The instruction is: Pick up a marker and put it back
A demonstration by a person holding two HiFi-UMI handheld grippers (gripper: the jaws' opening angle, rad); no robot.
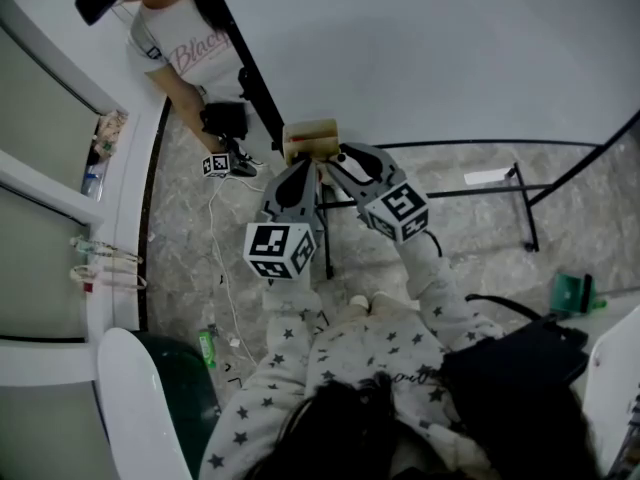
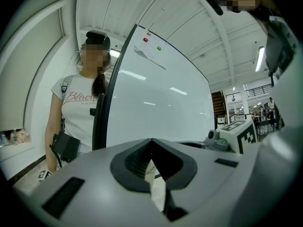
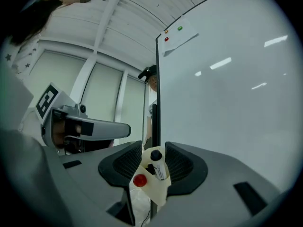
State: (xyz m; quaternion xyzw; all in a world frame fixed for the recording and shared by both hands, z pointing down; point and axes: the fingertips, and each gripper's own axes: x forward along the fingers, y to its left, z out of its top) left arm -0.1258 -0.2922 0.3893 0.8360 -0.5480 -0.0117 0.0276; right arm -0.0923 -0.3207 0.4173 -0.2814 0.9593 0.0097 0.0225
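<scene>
Right jaws: the right gripper [image 3: 154, 149] has its dark ribbed pads [image 3: 127, 164] apart and clamped on nothing.
Between the right jaws: a cream holder [image 3: 159, 189] stands in the gap, just past the pads.
Marker: a black-capped marker [image 3: 158, 163] sits upright in the holder, leaning slightly, clear of both pads. A red cap [image 3: 139, 180] shows beside it, lower in the same holder.
Left jaws: the left gripper [image 2: 151, 144] has its tips drawn together at the far end. A pale cream sliver [image 2: 156, 186] shows in the slot behind them. I cannot tell whether it is pinched.
Grippers from above: in the head view both point at the holder's top, the left one just below it and the right one at its right corner. Their tips are close together.
Marker cubes: the left cube [image 1: 280, 250] and the right cube [image 1: 400, 211] sit behind the jaws, toward the person.
Holder's place: it sits at the edge of the whiteboard [image 3: 227, 103], against its dark frame [image 3: 157, 93].
Whiteboard: a red magnet [image 3: 166, 39] and a green magnet [image 3: 180, 29] pin a paper near its top corner.
Sleeves: star-printed sleeves [image 1: 290, 368] lead up to both grippers.
Farther off: a second person in a white T-shirt [image 1: 185, 53] stands on the other side of the whiteboard. A black stand [image 1: 520, 203] rests on the marbled floor [image 1: 450, 258].
</scene>
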